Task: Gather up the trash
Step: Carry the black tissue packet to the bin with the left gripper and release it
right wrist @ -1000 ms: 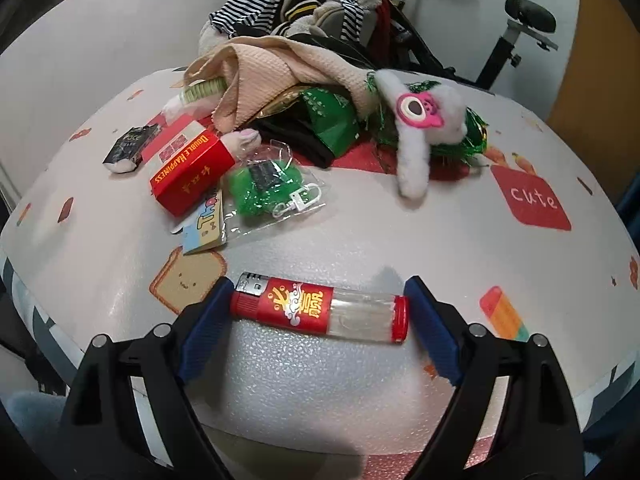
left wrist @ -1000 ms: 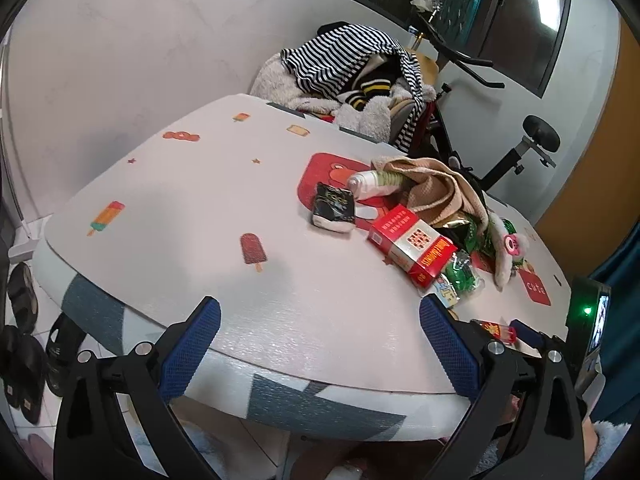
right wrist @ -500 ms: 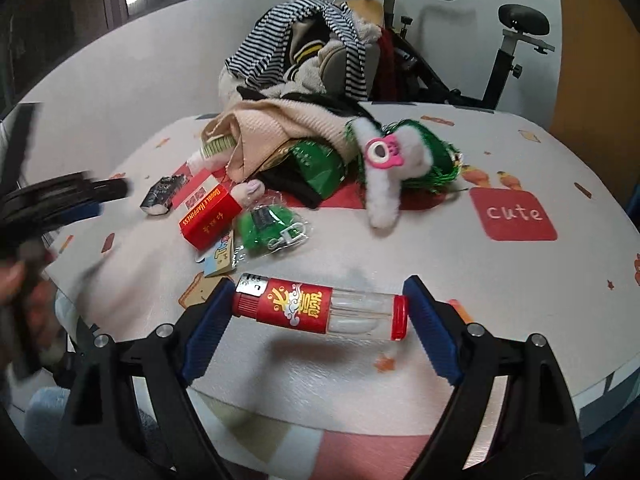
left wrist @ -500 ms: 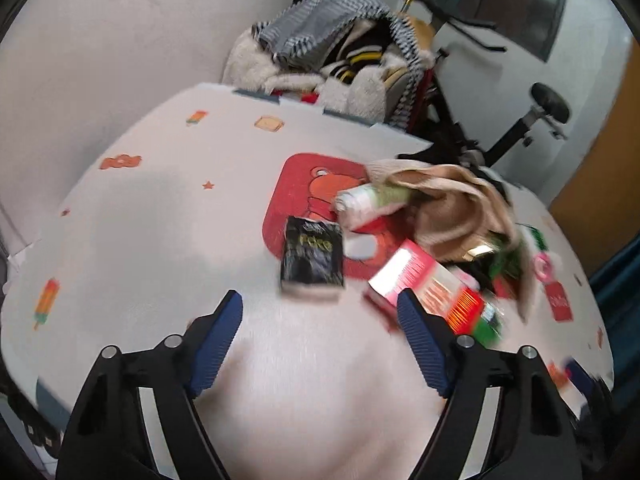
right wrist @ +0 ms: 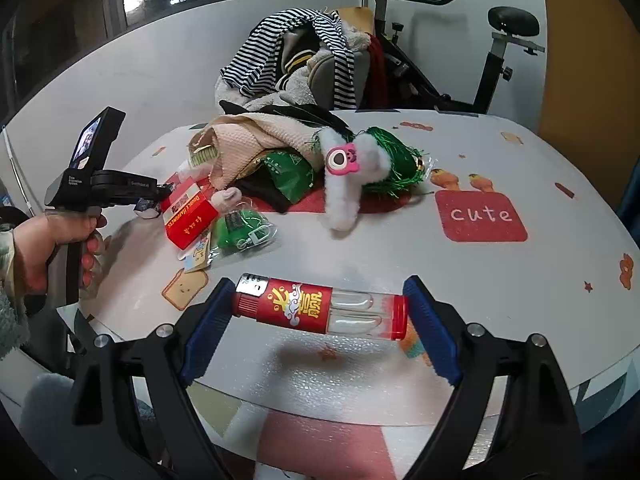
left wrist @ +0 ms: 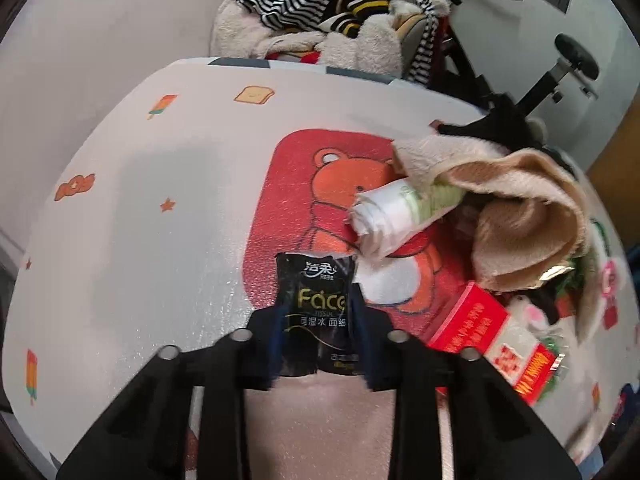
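Note:
A black tissue pack [left wrist: 316, 276] lies on the table [left wrist: 140, 220] at the edge of a red bear print. My left gripper [left wrist: 316, 308] is closing around it, and its blue pads press both sides of the crumpled pack. In the right wrist view a hand [right wrist: 48, 244] holds that left gripper [right wrist: 150, 206] at the far left of the table. My right gripper [right wrist: 319, 286] is shut on a red and clear lighter [right wrist: 304, 304], clamped end to end between its pads and held above the table's near edge.
A red cigarette box [left wrist: 492, 340], a rolled white tube [left wrist: 392, 212] and a beige towel [left wrist: 520, 208] lie just right of the tissue pack. A green packet [right wrist: 240, 228] and a white plush toy [right wrist: 348, 176] lie mid-table. Behind stand a clothes pile [right wrist: 304, 52] and an exercise bike [right wrist: 500, 40].
My left gripper moved from the table's edge in over the tissue pack, and its wide jaws closed onto the pack. The right gripper rose slightly, still holding the lighter.

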Demonstrator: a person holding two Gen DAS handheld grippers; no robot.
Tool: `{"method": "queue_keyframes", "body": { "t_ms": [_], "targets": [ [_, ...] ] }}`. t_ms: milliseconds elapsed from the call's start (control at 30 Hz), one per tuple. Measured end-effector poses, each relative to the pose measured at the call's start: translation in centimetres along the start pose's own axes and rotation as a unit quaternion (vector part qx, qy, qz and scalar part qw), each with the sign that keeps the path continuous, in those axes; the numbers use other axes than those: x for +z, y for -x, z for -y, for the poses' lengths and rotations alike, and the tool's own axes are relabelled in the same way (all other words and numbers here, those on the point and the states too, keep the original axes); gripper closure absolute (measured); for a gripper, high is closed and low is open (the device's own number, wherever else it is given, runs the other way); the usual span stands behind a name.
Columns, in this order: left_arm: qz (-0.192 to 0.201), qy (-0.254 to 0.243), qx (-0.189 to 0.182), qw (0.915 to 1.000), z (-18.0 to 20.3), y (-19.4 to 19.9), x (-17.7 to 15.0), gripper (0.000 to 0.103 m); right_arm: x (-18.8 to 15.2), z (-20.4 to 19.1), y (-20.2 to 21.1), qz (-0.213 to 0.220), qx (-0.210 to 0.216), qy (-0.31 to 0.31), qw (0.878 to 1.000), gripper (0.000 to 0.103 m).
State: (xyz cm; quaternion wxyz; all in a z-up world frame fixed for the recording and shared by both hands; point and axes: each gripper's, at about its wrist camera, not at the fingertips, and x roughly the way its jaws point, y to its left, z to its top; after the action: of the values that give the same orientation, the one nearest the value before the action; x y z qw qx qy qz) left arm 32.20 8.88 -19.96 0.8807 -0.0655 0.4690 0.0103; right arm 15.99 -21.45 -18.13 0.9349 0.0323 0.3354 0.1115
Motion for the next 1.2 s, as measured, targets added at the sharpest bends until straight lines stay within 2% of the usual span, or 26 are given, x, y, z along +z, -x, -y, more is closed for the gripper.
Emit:
{"method": "queue_keyframes", "body": {
  "t_ms": [133,300,467,733,900,1033,1200],
  "targets": [
    [0.013,0.002,-0.018,0.9998,-0.2,2.4,-0.6,0.078,0.1,0.6,0.6,-0.001,0.018,-0.004,1.0,0.019],
    [0.04,-0.037,-0.042,0.9976,1.6,7.1,-2.7,0.078,-0.1,0.4,2.2,0.008,0.025,0.016,1.0,0.019],
    [0.059,-0.05,-0.084,0.9935,3.8,11.6,-5.7,0.078,-0.6,-0.2,4.2,0.018,0.029,0.047,0.998,0.019],
    [0.082,-0.083,-0.136,0.9838,7.9,17.9,-12.4,0.078,-1.6,0.5,7.7,0.032,0.031,0.045,0.998,0.019],
    [0.08,-0.104,-0.163,0.9778,10.0,19.6,-16.9,0.078,-3.0,1.2,9.5,0.037,0.023,0.049,0.998,0.019],
    [0.055,-0.126,-0.179,0.9743,11.4,19.3,-21.0,0.078,-4.2,1.5,10.2,0.034,0.017,0.052,0.998,0.019],
    [0.026,-0.15,-0.153,0.9765,12.2,17.1,-25.5,0.077,-5.8,1.6,10.7,0.035,0.015,0.048,0.998,0.019]
  ]
}}
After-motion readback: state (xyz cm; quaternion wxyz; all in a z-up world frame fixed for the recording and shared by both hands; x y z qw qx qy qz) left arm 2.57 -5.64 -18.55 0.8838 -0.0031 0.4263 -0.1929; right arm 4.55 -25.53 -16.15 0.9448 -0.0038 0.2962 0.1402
